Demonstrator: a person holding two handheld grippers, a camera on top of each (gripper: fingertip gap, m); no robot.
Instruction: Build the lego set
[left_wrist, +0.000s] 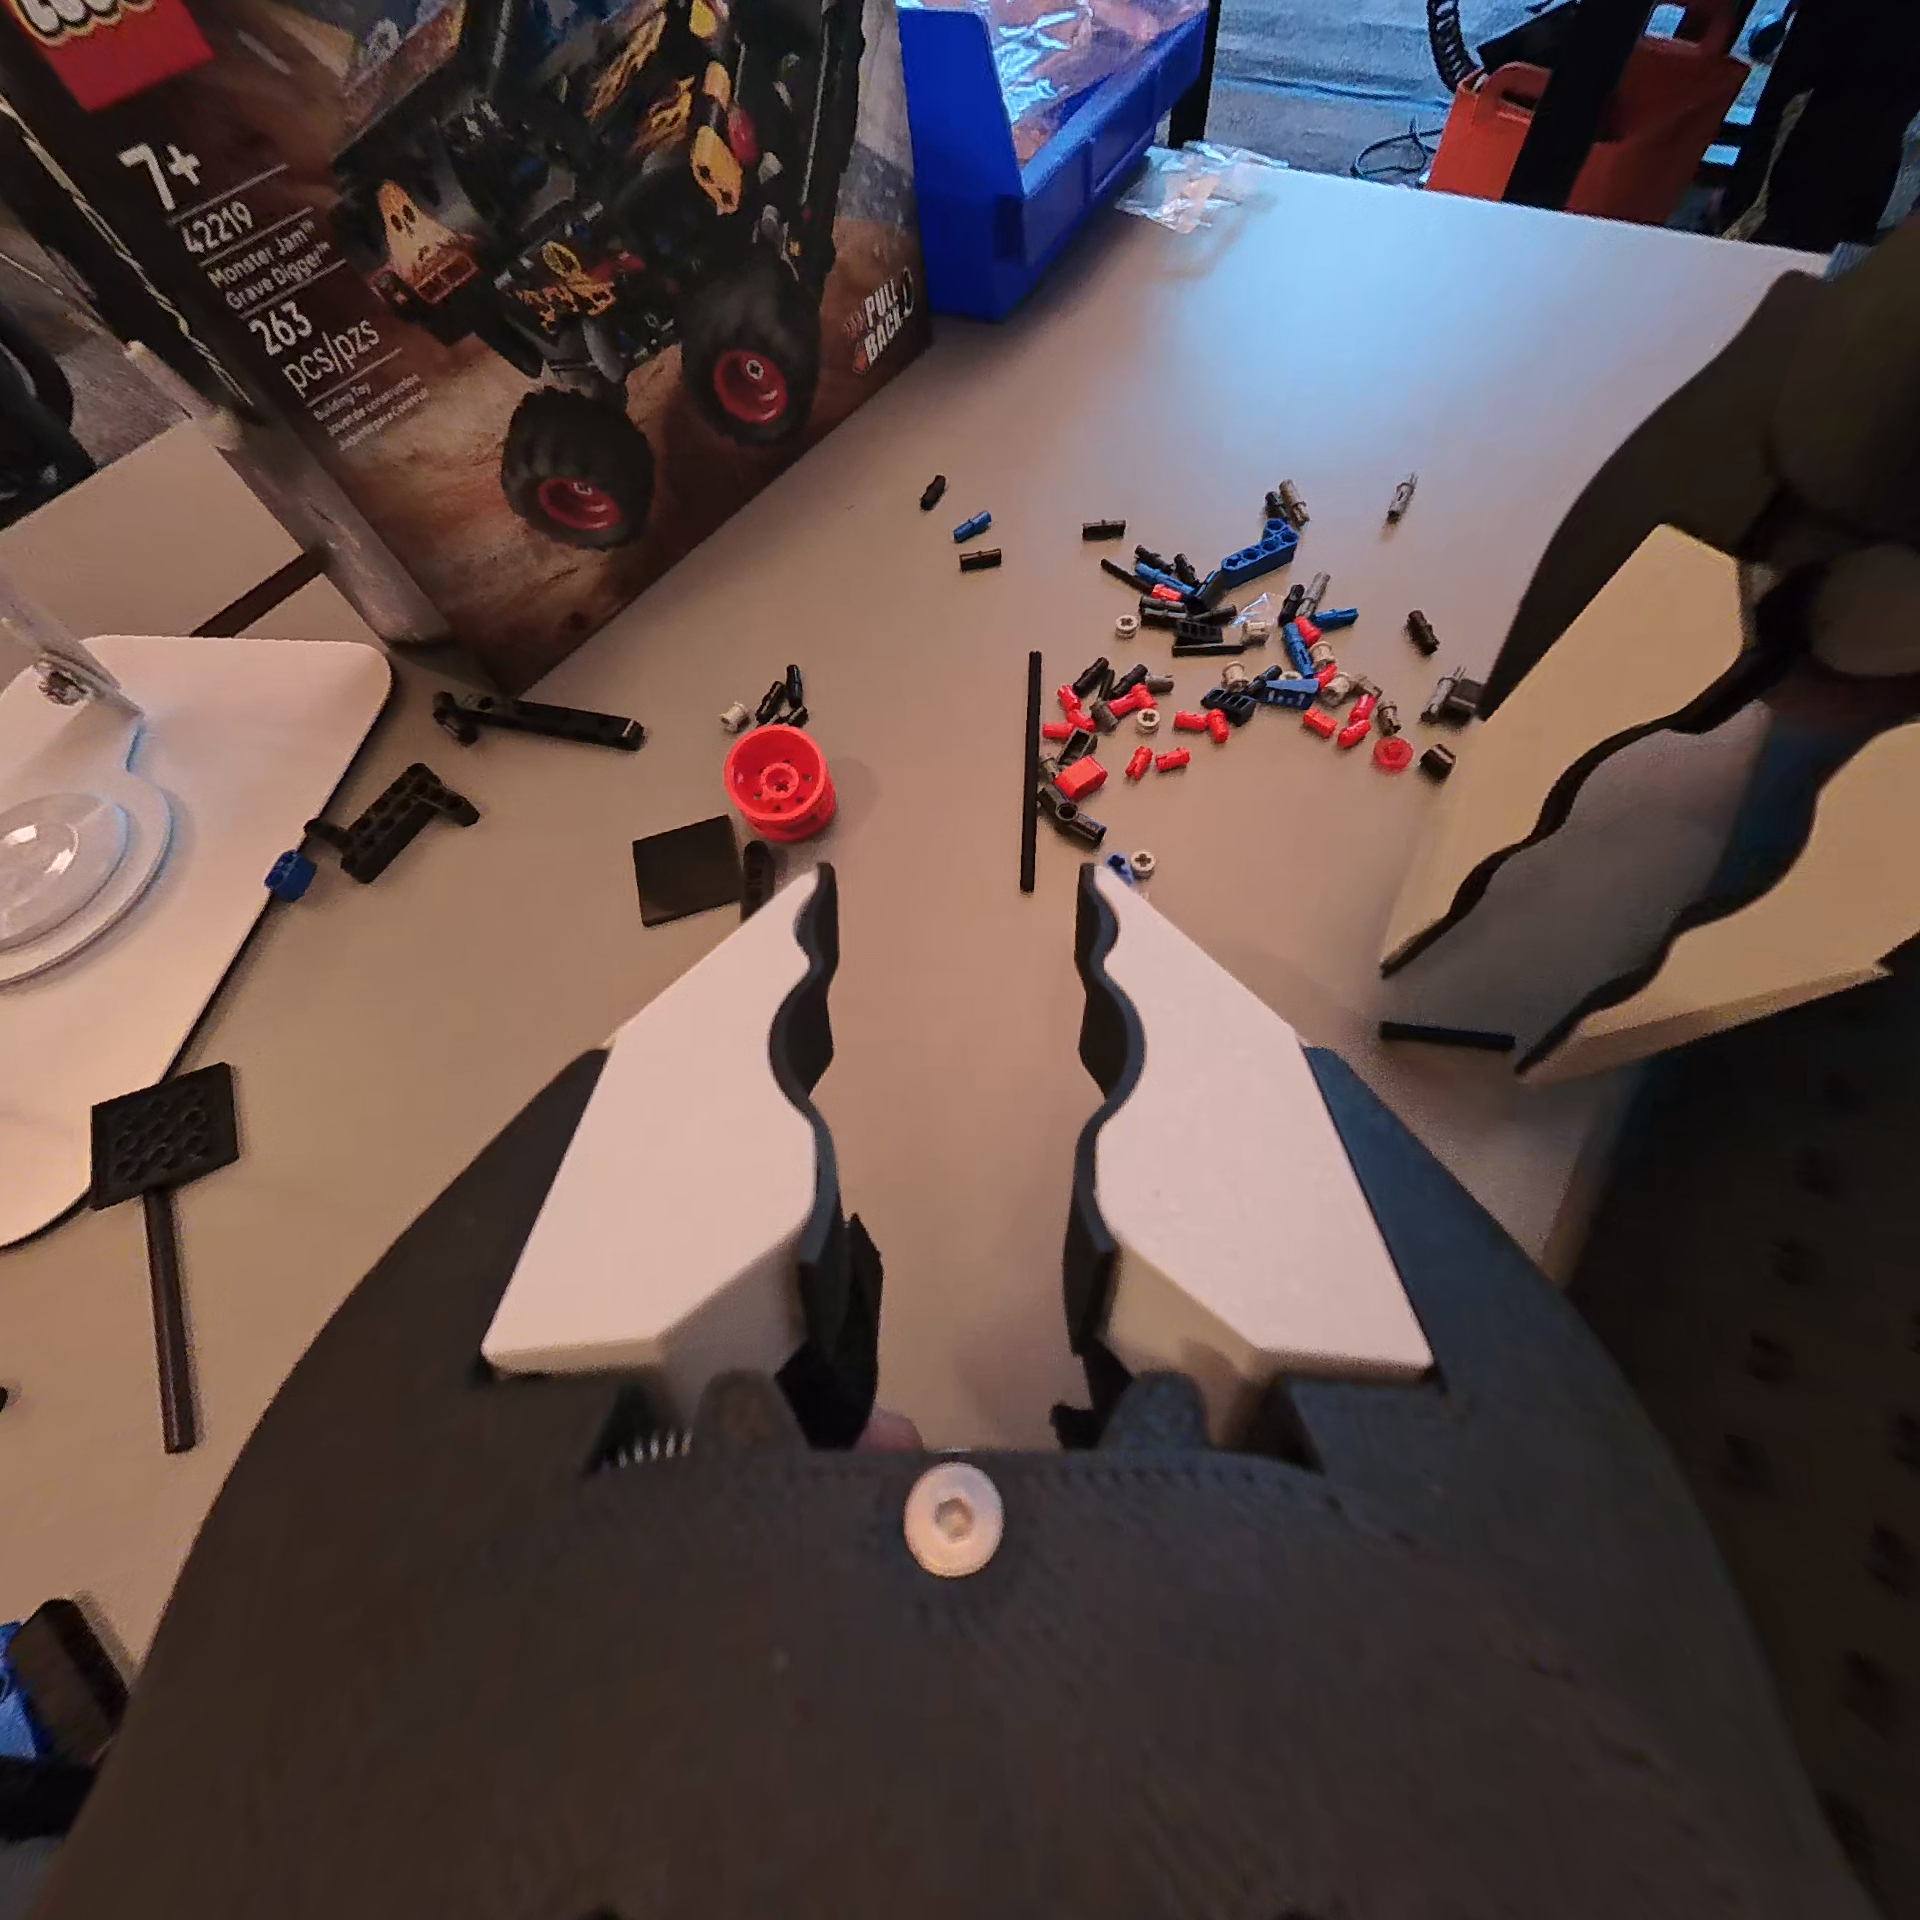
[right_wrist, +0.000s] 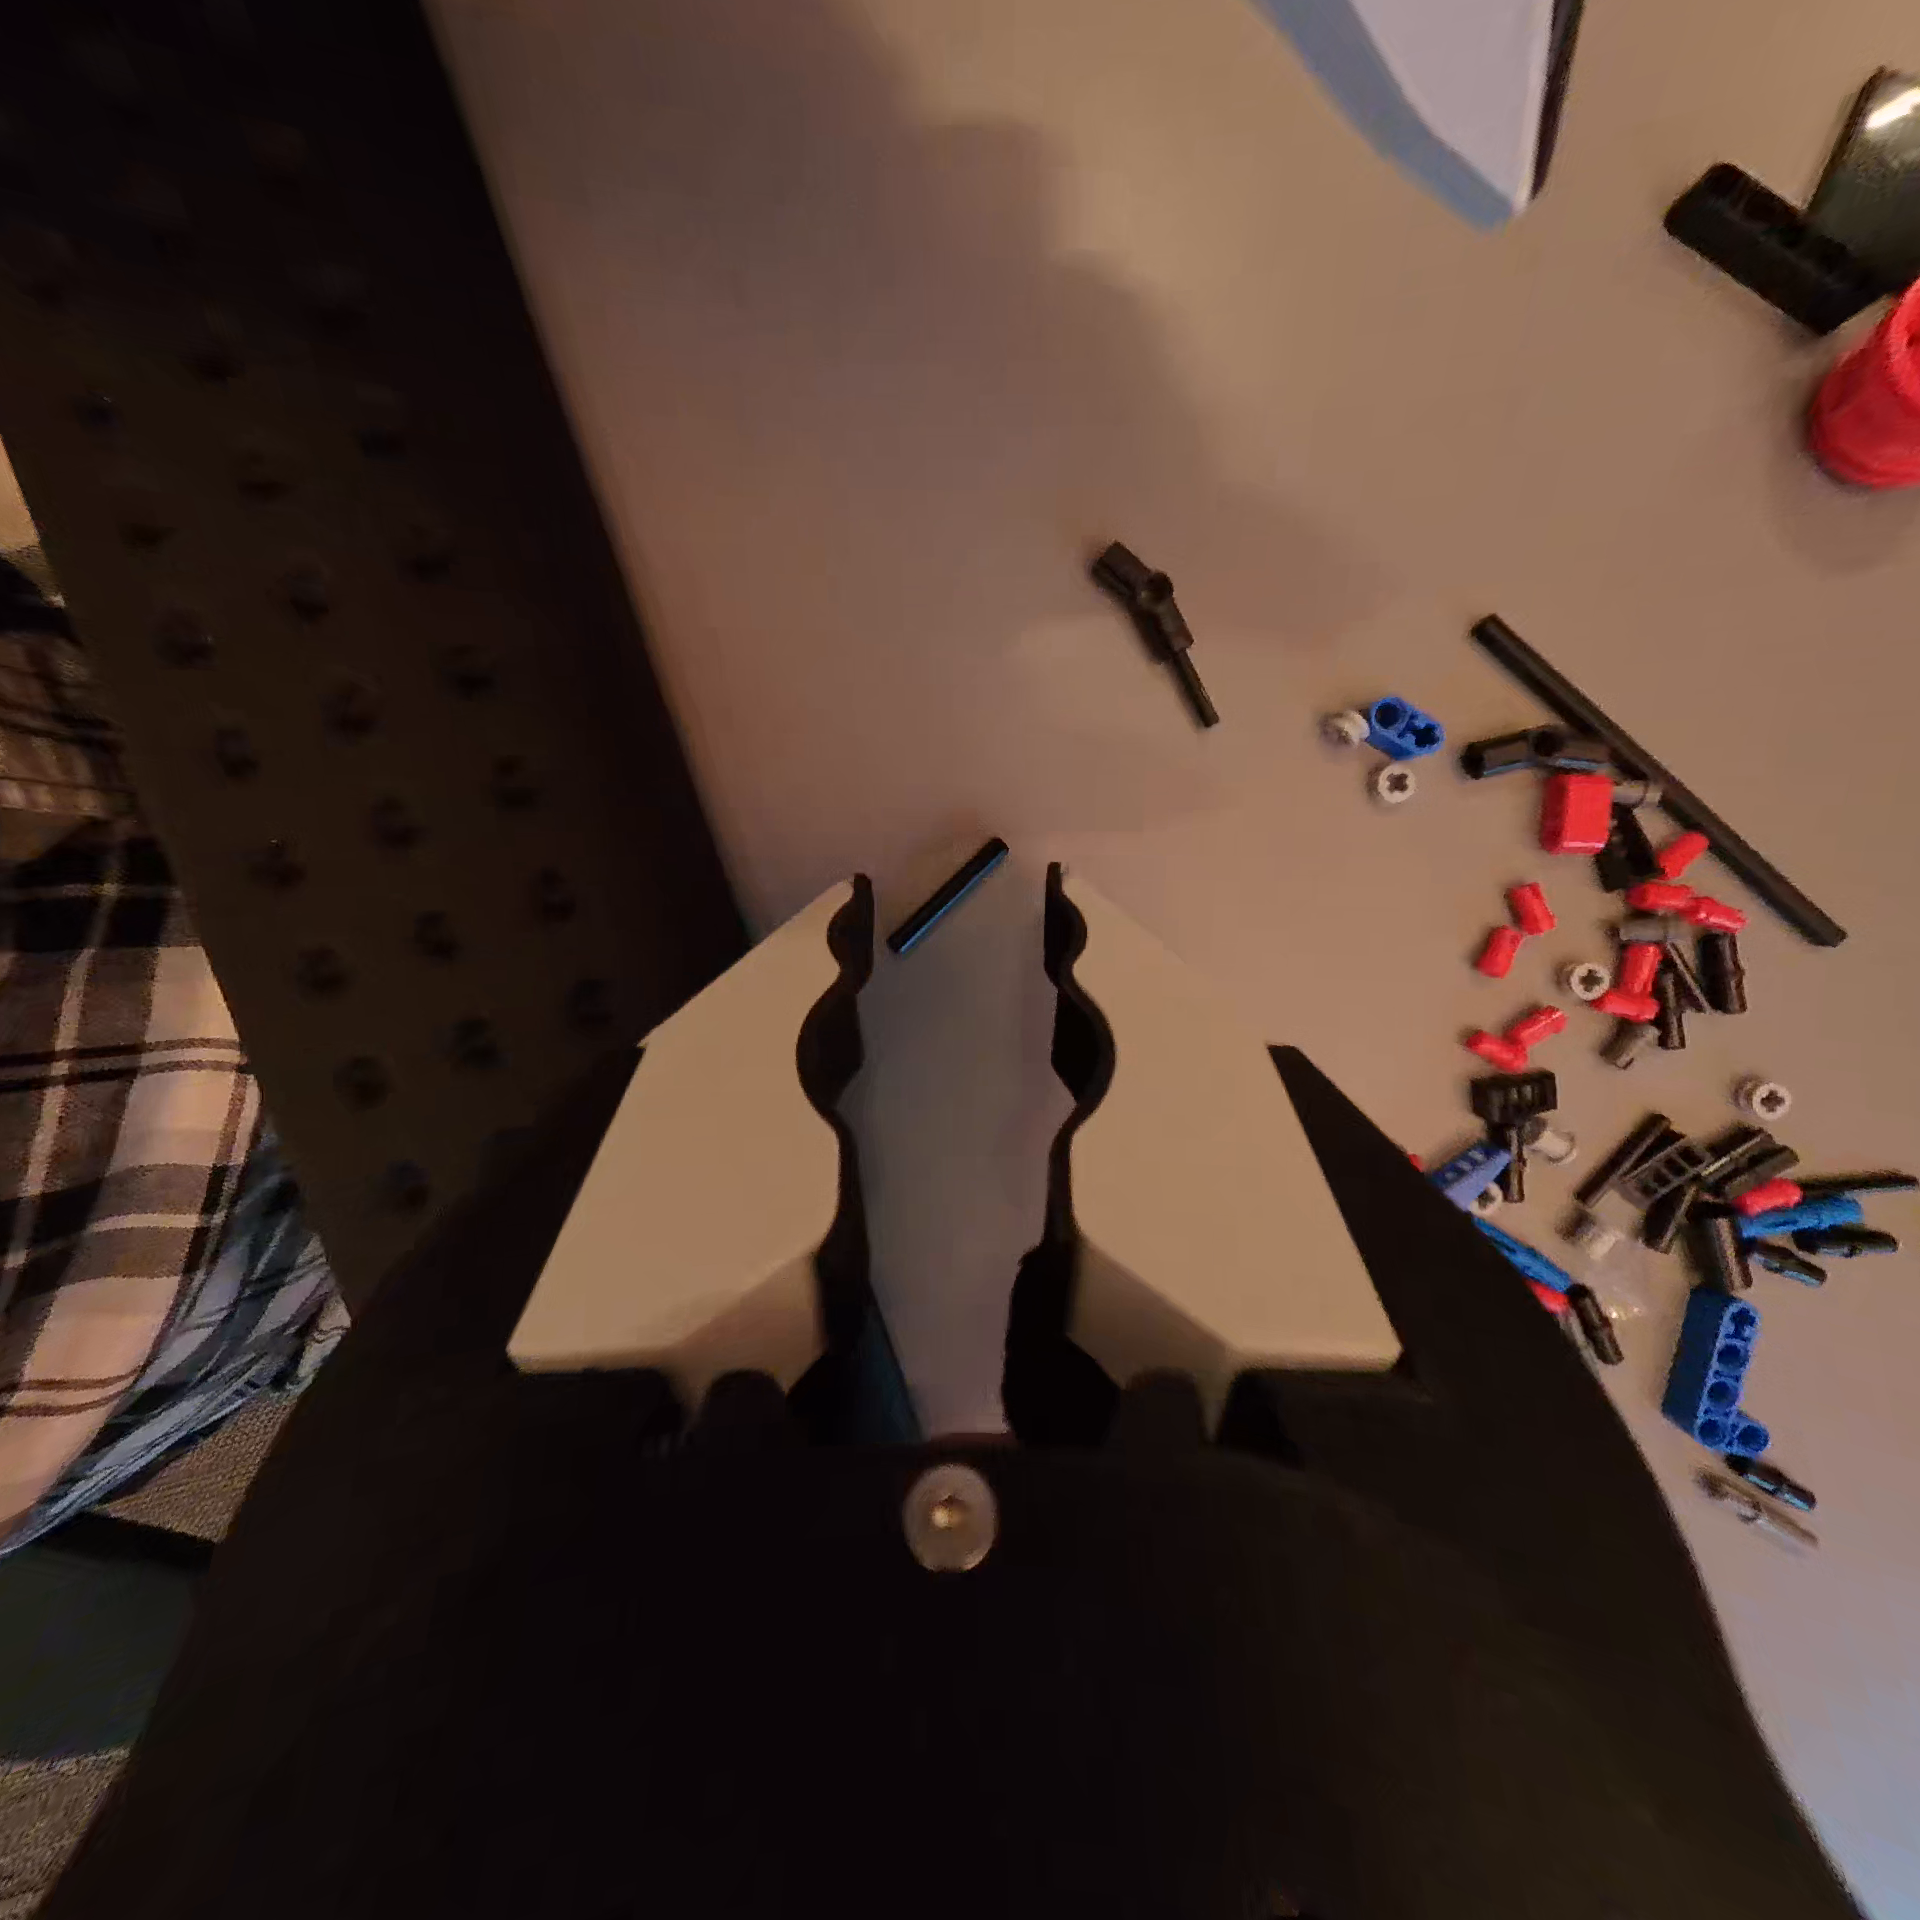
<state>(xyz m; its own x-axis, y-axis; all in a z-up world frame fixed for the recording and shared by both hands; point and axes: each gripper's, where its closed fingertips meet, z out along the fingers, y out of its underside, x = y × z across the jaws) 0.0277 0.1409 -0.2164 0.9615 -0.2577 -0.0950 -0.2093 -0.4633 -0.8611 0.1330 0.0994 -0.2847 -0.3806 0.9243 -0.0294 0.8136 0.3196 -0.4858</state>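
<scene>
Both grippers are released, holding nothing. The right gripper (right_wrist: 954, 883) flanks a short black axle (right_wrist: 948, 896) near the table (right_wrist: 831, 416) edge. The left gripper (left_wrist: 954, 883) hovers over bare tabletop.

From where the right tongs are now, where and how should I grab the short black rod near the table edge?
Grip the short black rod at its middle, coming straight down. It lies flat and alone on the table, slanting across the gap of the open right tongs. Probably turn the wrist first, so the fingers close across its thin width, not along its length.
</scene>
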